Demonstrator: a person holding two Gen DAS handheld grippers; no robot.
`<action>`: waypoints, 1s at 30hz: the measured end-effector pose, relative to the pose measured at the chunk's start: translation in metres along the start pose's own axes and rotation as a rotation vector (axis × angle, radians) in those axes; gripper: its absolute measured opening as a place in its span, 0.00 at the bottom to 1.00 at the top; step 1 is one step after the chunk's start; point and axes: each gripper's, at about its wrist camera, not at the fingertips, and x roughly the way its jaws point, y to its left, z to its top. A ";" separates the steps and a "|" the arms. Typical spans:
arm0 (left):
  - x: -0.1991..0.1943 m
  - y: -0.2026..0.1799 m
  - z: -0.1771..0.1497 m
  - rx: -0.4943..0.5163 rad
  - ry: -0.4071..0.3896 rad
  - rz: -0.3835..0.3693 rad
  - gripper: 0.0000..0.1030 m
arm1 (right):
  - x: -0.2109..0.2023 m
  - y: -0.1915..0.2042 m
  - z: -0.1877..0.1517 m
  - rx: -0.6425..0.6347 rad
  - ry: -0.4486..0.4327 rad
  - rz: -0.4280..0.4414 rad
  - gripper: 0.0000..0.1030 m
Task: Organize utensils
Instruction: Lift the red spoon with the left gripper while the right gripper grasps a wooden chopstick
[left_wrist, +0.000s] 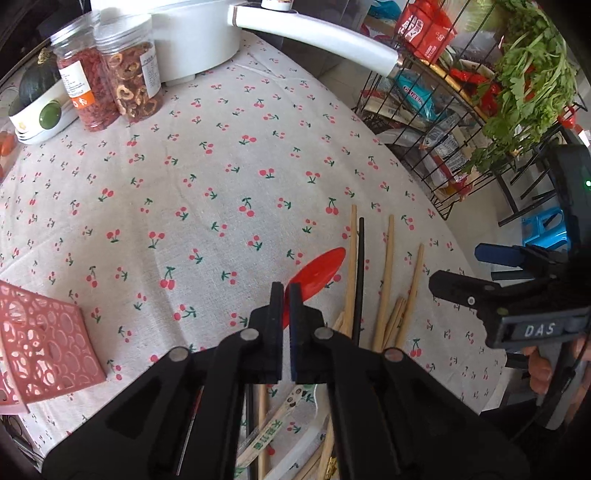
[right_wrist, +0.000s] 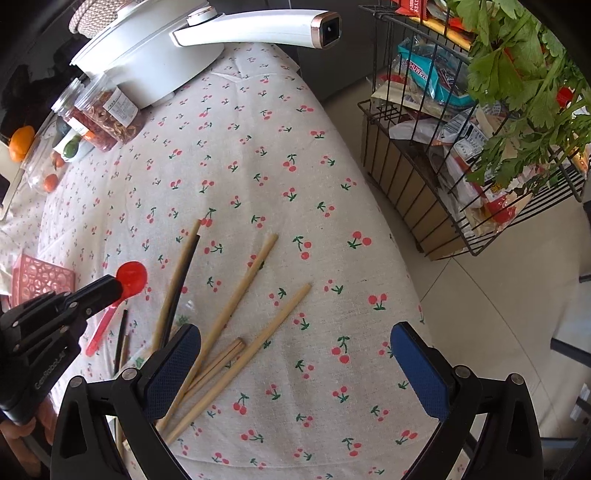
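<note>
A: Nearest, what is seen at the left gripper (left_wrist: 283, 295)?

B: Its fingers are pressed together on the handle of the red spoon (left_wrist: 317, 275), whose bowl is seen just past the tips; in the right wrist view the spoon appears lifted slightly off the cherry-print tablecloth (left_wrist: 177, 192).

A: And the right gripper (right_wrist: 295, 365)?

B: It is held spread wide, nothing between its blue pads (right_wrist: 419, 373). The loose wooden chopsticks (right_wrist: 236, 306) are scattered under its left finger, with a black chopstick (right_wrist: 183, 280) lying among them.

A: What is found further out?

B: A pink perforated basket (left_wrist: 48, 339) is seen at the left. Beyond, two jars of dried fruit (left_wrist: 110, 85) are set beside a white pot (left_wrist: 192, 37), and a wire rack (left_wrist: 443, 122) with snacks and greens (left_wrist: 532, 70) stands off the table's right edge.
</note>
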 end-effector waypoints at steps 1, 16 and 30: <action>-0.007 0.002 -0.002 -0.005 -0.016 -0.003 0.03 | 0.000 0.002 0.000 0.001 -0.004 0.015 1.00; -0.095 0.033 -0.047 -0.126 -0.197 -0.101 0.03 | 0.016 0.018 0.011 0.117 -0.008 0.313 0.51; -0.118 0.066 -0.082 -0.251 -0.271 -0.193 0.02 | 0.049 0.023 0.013 0.234 0.033 0.512 0.10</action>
